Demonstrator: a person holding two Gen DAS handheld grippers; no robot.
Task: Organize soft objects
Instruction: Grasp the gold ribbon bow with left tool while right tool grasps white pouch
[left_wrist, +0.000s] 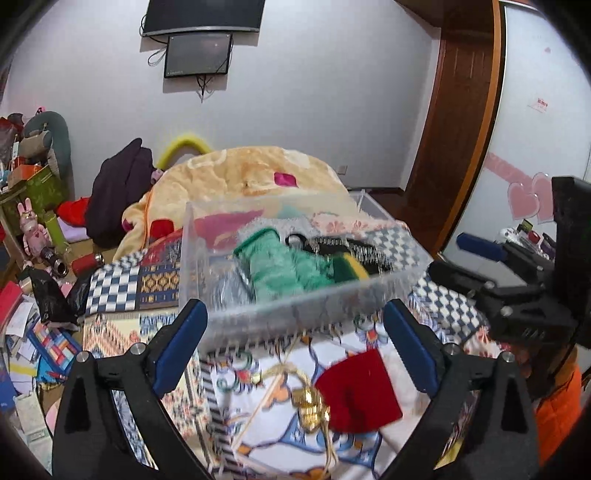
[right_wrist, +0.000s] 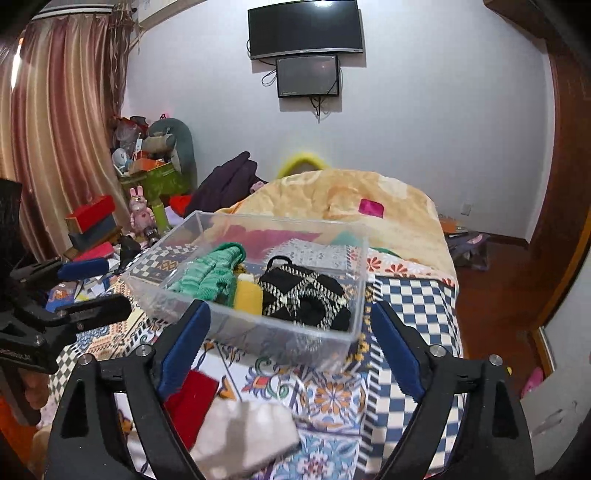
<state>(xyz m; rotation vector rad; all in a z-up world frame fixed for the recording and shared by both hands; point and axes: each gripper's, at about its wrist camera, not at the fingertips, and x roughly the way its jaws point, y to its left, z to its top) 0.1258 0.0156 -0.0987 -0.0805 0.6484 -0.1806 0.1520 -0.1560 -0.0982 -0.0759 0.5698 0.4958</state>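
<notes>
From where I stand, the left hand-held gripper (left_wrist: 295, 343) hangs wide apart and empty over the patterned bedspread (right_wrist: 417, 295), its blue pads flanking the near wall of the clear plastic bin (left_wrist: 288, 306), which sits at twelve o'clock from it. Just below, between its fingers at about five o'clock, lies a red velvet pouch (left_wrist: 358, 391) with a gold tasselled trinket (left_wrist: 310, 408) touching its left edge; that pouch looks like the next soft piece to collect. I would come straight down on the pouch's middle, keeping the tassel cord out of the pinch so it does not drag along, and close gently, since the cloth will fold rather than resist. Inside the bin already rest a green knitted piece (right_wrist: 207, 275), a yellow sponge-like block (right_wrist: 248, 295) beside it, and a black-and-white woven purse (right_wrist: 306, 297) on the right. Further right, the right hand-held gripper (right_wrist: 291, 350) is likewise released and holding nothing, with a pale grey sock-like cloth (right_wrist: 247, 435) lying at six o'clock beneath it, partly over the red pouch. That one wants a grasp near its bunched middle, then a lift high enough to clear the bin's near rim before letting go over the bare corner.
</notes>
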